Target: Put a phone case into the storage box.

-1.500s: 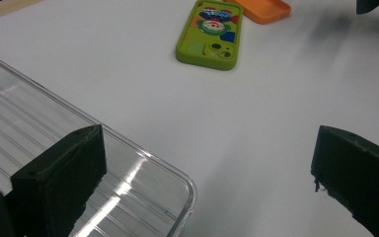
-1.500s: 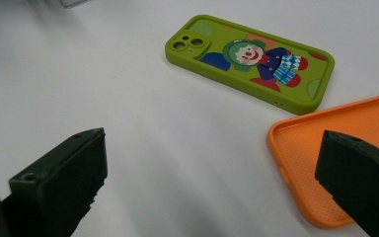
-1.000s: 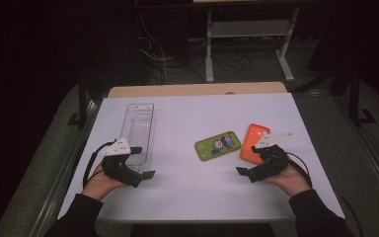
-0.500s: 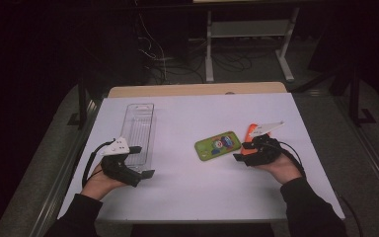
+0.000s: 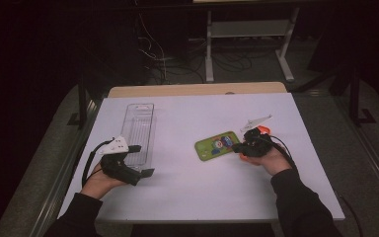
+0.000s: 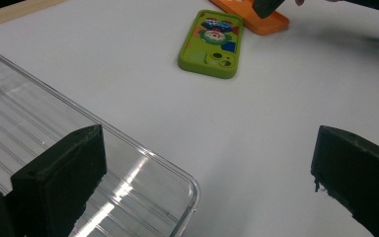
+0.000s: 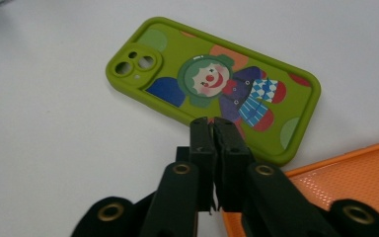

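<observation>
Right gripper view: right gripper (image 7: pixel 211 129) jaws have just been closing, now pressed together, nothing between them | tips over near long edge of green phone case (image 7: pixel 212 84), contact unclear | case flat on white table (image 5: pixel 187 192), just beside orange case (image 7: pixel 345 173) | left gripper (image 5: pixel 140 160) jaws wide apart, by clear tray (image 5: pixel 140 129).

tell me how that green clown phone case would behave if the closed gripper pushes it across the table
The green phone case lies flat on the smooth white table, so it would probably slide rather than tip or roll. It looks like soft, matte rubbery material, so it may drag a little and flex. A push from the shut right gripper near one edge would likely spin it.
</observation>
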### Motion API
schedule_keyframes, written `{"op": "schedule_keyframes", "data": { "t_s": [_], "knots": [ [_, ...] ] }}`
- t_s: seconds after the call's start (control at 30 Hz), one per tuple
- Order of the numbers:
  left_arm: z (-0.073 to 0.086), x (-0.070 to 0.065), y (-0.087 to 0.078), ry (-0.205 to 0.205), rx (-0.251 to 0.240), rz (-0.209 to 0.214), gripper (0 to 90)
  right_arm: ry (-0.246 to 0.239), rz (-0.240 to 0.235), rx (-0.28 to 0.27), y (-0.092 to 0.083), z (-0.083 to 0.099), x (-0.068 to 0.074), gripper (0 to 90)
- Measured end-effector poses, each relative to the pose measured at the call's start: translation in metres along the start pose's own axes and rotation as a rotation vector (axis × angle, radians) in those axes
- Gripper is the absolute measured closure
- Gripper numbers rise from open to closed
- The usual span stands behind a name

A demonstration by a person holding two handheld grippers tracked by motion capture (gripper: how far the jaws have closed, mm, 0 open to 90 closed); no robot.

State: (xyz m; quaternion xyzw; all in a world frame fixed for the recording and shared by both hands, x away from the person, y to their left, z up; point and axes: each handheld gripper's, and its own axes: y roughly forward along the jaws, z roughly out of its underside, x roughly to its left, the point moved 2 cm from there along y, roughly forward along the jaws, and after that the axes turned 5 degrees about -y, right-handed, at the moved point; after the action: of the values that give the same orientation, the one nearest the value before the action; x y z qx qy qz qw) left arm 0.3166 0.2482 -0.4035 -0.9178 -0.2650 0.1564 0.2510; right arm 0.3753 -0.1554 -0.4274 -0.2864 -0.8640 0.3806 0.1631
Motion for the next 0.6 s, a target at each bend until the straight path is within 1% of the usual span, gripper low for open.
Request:
{"op": "schedule_keyframes", "data": {
  "t_s": [0.07,0.2,0.23,0.27,0.3,0.4,0.6],
  "knots": [
    [0.0,0.0,0.0,0.002,0.001,0.0,0.1,-0.001,-0.001,0.004,0.003,0.0,-0.001,88.3],
    [0.0,0.0,0.0,0.001,0.002,0.0,0.1,0.004,0.001,0.032,0.008,0.002,-0.002,88.4],
    [0.0,0.0,0.0,0.001,0.002,-0.001,0.1,0.004,0.001,0.032,0.008,0.002,-0.002,88.4],
    [0.0,0.001,0.0,0.01,0.01,-0.003,0.1,-0.001,0.009,0.046,0.01,0.004,-0.003,88.4],
    [0.0,0.0,0.001,0.008,0.006,-0.002,0.1,0.007,0.01,0.048,0.011,0.004,-0.003,88.4],
    [0.0,0.0,0.001,0.007,0.008,-0.002,0.1,0.007,0.018,0.056,0.013,0.005,-0.003,88.5],
    [0.0,0.0,0.001,0.004,0.006,-0.002,0.1,-0.002,0.036,0.085,0.019,0.009,-0.004,88.5]
  ]
}}
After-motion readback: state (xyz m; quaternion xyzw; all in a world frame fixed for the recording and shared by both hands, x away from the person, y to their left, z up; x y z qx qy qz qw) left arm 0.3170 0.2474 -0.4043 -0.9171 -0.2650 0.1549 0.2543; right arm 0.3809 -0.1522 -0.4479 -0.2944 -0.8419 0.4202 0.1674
